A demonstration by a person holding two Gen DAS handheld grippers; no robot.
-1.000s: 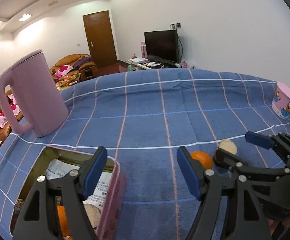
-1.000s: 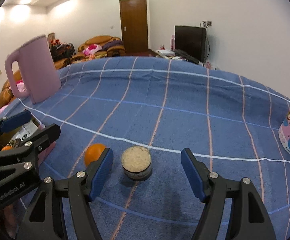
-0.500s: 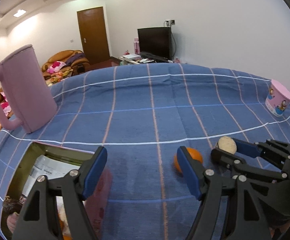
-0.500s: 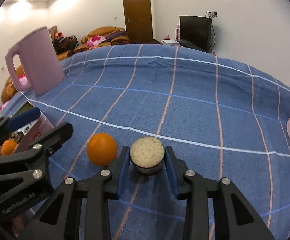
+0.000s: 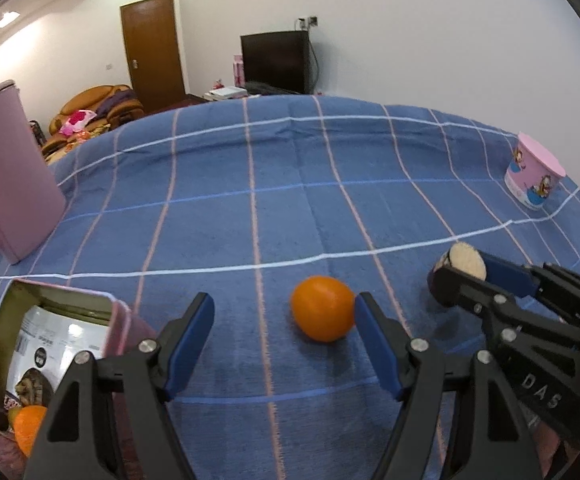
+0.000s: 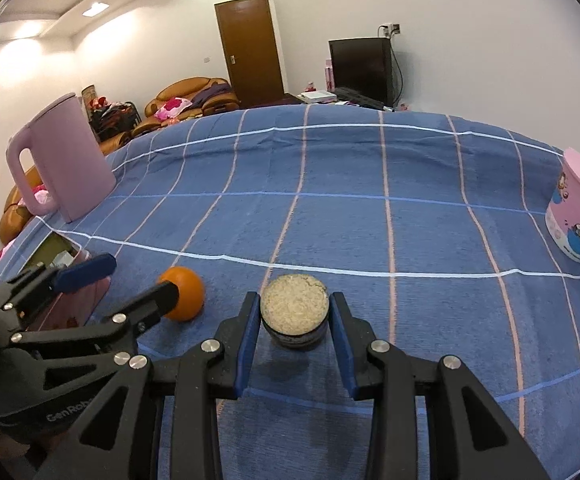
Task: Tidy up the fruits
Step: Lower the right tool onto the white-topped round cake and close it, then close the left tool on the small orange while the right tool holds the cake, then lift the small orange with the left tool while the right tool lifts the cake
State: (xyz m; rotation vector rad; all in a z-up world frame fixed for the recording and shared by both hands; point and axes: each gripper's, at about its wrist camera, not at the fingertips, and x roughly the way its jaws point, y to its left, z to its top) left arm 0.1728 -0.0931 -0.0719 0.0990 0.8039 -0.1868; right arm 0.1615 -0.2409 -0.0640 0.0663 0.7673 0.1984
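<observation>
Table: blue checked cloth-covered table point(image 5: 290, 184), bearing every item below.
Kettle: tall pink plastic kettle with handle point(image 6: 66, 160), upright at the far left, well apart from the work.
Tin: open pink rectangular metal tin point(image 5: 118, 320) at the near left; one orange and printed packets lie inside.
Cup: pink cartoon-printed paper cup point(image 6: 577, 216), upright at the far right edge.
Left gripper point(image 5: 284, 336): released, jaws wide; the loose round orange fruit point(image 5: 321, 308) lies on the cloth just inside its right finger (contact cannot be told).
Right gripper point(image 6: 293, 320): clenched on the small round dark puck with a pale grainy top point(image 6: 293, 312), which sits on the cloth.
Risk, orange: the right finger could nudge the fruit and roll it off centre if the jaws close unevenly.
Risk, puck: pads hold low on a short wall; a tilt on lifting could slip it.
Change: a second ago the right jaws stood wide around the puck; the left gripper looked over the tin, the orange outside its jaws.
</observation>
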